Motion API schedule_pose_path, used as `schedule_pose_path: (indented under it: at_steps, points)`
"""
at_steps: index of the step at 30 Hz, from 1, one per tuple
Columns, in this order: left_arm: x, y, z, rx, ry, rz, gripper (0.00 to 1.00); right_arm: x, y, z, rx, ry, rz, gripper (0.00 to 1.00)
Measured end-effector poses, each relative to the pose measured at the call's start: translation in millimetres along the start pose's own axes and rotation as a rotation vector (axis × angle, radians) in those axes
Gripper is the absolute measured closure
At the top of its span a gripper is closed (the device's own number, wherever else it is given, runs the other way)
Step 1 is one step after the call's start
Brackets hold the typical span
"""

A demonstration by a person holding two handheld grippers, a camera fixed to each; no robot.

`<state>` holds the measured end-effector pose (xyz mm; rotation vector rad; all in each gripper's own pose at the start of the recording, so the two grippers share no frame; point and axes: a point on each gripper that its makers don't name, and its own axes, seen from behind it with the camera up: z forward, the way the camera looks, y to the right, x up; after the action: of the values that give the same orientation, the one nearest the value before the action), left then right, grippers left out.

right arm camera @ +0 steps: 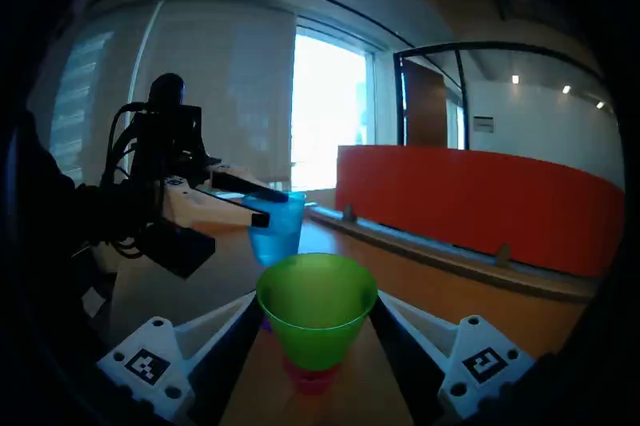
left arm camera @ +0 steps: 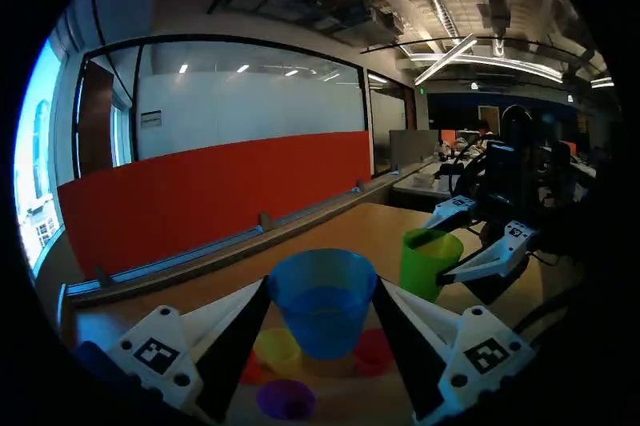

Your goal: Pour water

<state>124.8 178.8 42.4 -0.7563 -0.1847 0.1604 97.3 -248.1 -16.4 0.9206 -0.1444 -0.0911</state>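
Blue cup (left arm camera: 324, 318): upright, mouth up, long axis vertical, raised above the wooden table (left arm camera: 360, 226) at the near edge of the left gripper view. A darker band fills its lower part, apparently liquid, though the level cannot be confirmed.

Green cup (right arm camera: 317, 322): likewise upright, mouth up, axis vertical. In the left gripper view it stands to the right of the blue cup and a little farther off; the two cups are near each other but apart.

Left gripper (left arm camera: 322, 286): fingers at a moderate spread, one pressed against each side of the blue cup, which it carries.

Right gripper (right arm camera: 317, 298): same condition, both fingers bearing on the sides of the green cup, which is clear of the table.

Count – two grippers, two large cups. Small cups on the table beneath the blue cup: one yellow cup (left arm camera: 278, 348), one red cup (left arm camera: 374, 346), one purple cup (left arm camera: 286, 400). A reddish edge beside the left finger cannot be identified.

Far side of the table: one long orange partition (left arm camera: 216, 186) with glass above.
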Motion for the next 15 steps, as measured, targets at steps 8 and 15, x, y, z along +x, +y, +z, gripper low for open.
schedule_pose_path:
  at_steps: [8,15]
  points:
    - [-2.0,-1.5,-0.3,0.003,0.002,-0.007,0.12,3.6,-0.9,4.4,0.002,0.020,-0.007,0.08]
    - [-4.5,-0.7,-0.3,-0.003,0.005,-0.010,0.12,5.8,0.7,6.4,-0.008,0.036,-0.016,0.08]
